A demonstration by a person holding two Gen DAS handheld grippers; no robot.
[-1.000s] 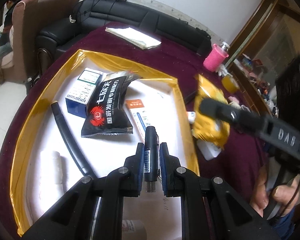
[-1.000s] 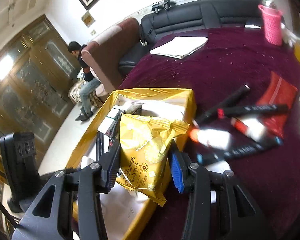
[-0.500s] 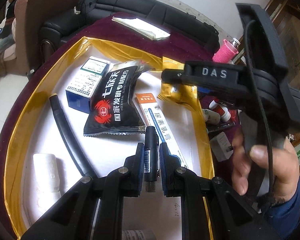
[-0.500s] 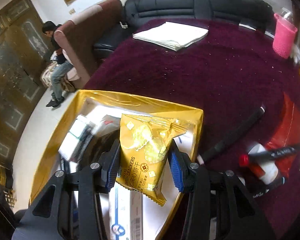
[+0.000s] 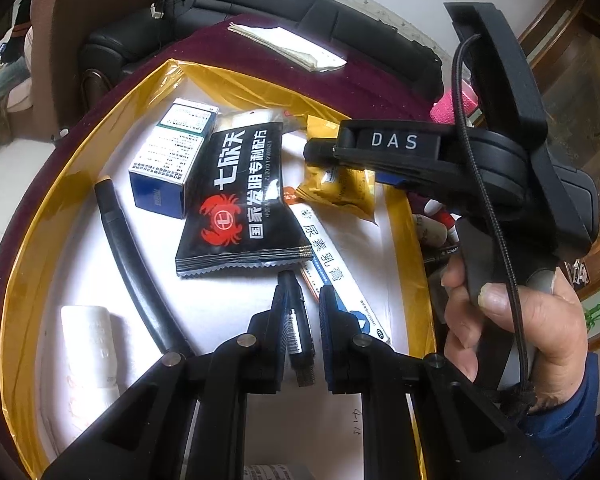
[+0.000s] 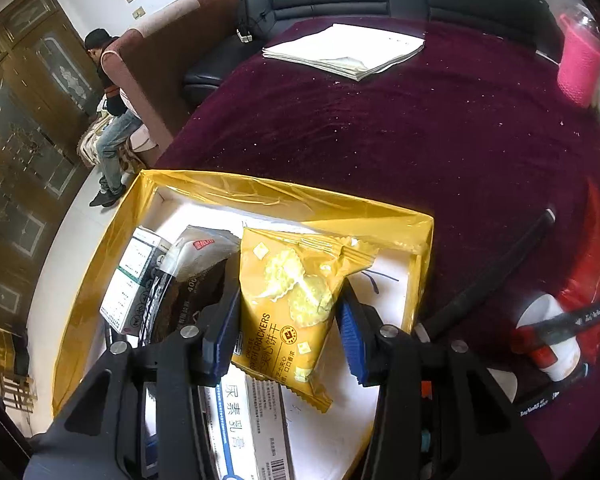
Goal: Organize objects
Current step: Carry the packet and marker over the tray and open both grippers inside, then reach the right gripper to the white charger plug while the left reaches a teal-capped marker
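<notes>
A gold-rimmed box [image 5: 40, 216] with a white floor lies on the maroon cloth. My left gripper [image 5: 304, 308] hangs low over the box's near part, shut on a short black tube [image 5: 300, 328] with a barcode label, which tilts a little between the pads. My right gripper [image 6: 288, 292] is shut on a yellow cracker packet [image 6: 296, 300], held upright just above the box's right side near the rim [image 6: 284, 196]. In the left wrist view the right gripper [image 5: 320, 160] comes in from the right with the packet [image 5: 340, 196] hanging under it; a hand [image 5: 520, 320] holds its grip.
Inside the box lie a black crab-print packet [image 5: 240, 208], a blue-and-white carton [image 5: 172, 160], a long ointment box [image 5: 328, 264], a black rod [image 5: 136, 264] and a white tube [image 5: 88, 344]. Outside are markers, a white bottle [image 6: 548, 332], papers [image 6: 348, 52], a pink cup [image 6: 580, 64] and a seated person [image 6: 112, 120].
My right gripper carried the cracker packet from beside the box leftward and down to over the box's right side. The left gripper stayed put; its black tube now tilts slightly.
</notes>
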